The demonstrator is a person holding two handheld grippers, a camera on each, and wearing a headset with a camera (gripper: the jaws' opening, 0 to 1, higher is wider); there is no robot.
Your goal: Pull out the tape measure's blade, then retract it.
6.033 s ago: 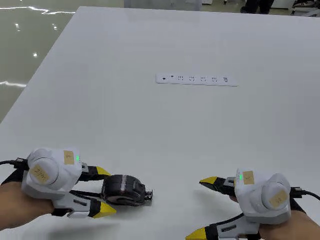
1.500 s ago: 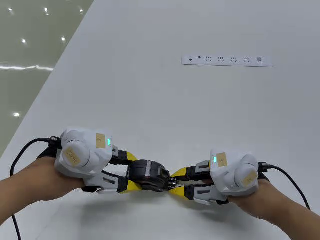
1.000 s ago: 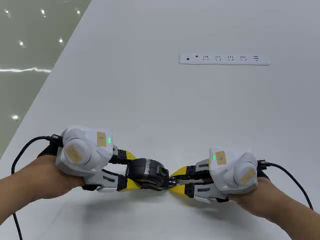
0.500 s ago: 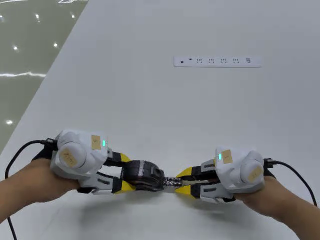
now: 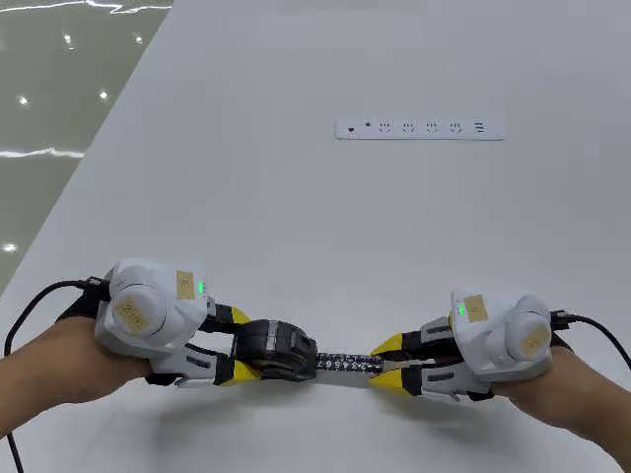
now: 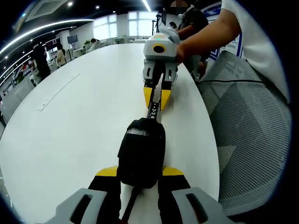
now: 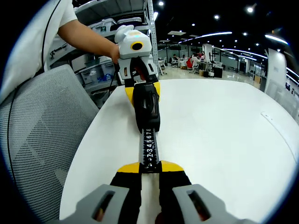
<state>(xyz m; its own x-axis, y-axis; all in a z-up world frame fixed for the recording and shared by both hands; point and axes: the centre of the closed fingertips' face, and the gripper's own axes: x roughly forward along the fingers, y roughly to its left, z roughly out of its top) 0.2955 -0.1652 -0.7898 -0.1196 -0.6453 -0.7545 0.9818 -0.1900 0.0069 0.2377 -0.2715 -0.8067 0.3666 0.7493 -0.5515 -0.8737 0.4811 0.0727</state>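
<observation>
The tape measure (image 5: 274, 350) looks matt black plastic on a smooth, matt white table (image 5: 296, 217).

White numerals run along the black blade (image 7: 148, 148) of the tape measure (image 7: 146, 105). In the right gripper view they read 2, 3, 4, 5, 6, 7, 8, counting up from the jaws toward the case. In the head view the digits on the blade are too small to read surely. Tan stickers (image 5: 184, 284) on the left gripper (image 5: 240, 343) and right gripper (image 5: 385, 363) carry handwriting too blurred to make out.
</observation>
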